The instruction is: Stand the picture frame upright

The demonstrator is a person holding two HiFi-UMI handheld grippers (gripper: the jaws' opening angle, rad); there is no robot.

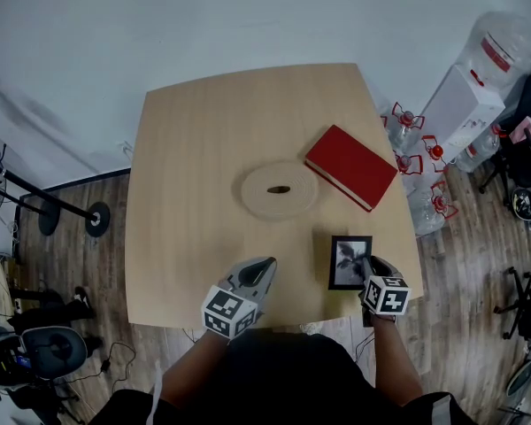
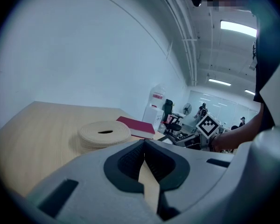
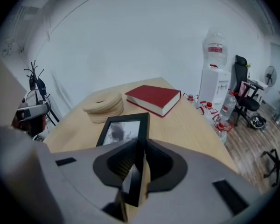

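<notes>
Picture frame, edge pinched in right gripper

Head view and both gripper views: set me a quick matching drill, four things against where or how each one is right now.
Things
1. picture frame
2. red book
3. round wooden disc
4. left gripper

States
A. jaws together, nothing between them
B. lying flat on the right side of the table
C. clamped by its edge in the right gripper
D. flat at the middle of the table

Pairs: 1-C, 2-B, 3-D, 4-A
</notes>
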